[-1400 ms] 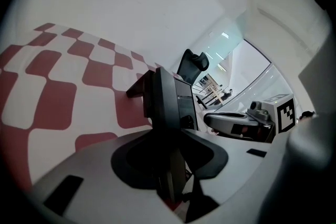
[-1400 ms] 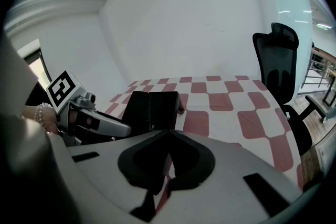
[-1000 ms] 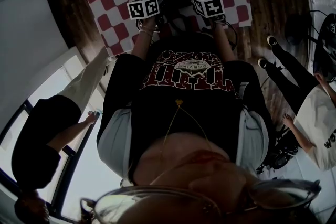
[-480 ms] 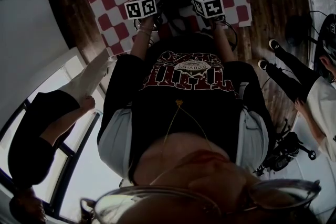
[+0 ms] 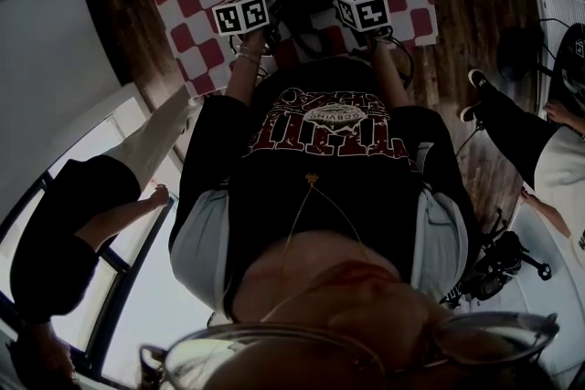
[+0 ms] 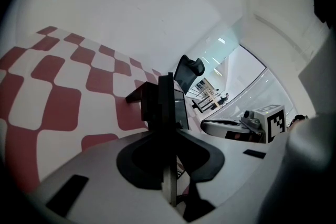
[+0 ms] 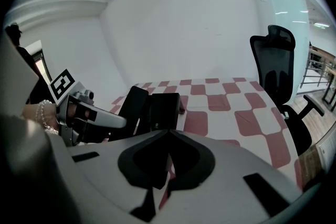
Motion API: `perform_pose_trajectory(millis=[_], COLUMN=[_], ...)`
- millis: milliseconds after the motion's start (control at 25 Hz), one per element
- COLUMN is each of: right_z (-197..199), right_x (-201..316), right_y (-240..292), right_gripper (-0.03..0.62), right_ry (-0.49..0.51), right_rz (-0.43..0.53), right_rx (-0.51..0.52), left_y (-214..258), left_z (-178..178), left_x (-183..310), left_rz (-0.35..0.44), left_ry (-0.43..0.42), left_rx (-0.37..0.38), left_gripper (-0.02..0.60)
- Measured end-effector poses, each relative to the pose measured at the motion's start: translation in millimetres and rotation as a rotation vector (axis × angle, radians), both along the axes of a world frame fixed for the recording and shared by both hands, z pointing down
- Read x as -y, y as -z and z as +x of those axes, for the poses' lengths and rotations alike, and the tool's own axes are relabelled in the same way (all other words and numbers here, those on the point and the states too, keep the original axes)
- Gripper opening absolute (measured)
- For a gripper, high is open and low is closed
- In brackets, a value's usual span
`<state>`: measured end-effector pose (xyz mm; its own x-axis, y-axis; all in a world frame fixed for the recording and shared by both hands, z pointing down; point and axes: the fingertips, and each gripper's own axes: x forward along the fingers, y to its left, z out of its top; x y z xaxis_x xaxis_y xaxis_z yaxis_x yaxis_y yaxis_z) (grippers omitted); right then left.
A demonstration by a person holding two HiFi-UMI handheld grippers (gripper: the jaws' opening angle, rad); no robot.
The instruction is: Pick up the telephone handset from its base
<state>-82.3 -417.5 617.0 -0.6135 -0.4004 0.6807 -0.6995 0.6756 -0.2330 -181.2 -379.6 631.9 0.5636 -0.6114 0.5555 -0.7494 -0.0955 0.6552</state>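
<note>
Phone (image 7: 161, 110) stands mid-table as the main obstacle. Its left side is crowded by the left gripper (image 7: 122, 122), clamped on the handset (image 7: 131, 106). The checkered cloth (image 7: 252, 107) right of the phone is bare and passable. An office chair (image 7: 275, 60) stands off the right edge, with a wall (image 7: 184, 23) beyond the far edge.

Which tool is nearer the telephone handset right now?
Left. The left tool is closed on the telephone handset. The right tool, jaws together, sits short of the phone base on its far side from the handset, not touching it.
</note>
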Motion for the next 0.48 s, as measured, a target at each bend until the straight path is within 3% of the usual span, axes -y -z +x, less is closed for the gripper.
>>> perform_pose_trajectory(millis=[480], right_z=[-1.6], right_x=[-5.8], right_y=[4.1], right_gripper=[0.017], right_ry=[0.009], right_rz=[0.009], right_rx=[0.008], left_y=[14.2], left_z=[2.7], left_x=[-5.9], left_rz=[0.032], left_ry=[-0.007], left_rx=[-0.009], left_gripper=[0.081])
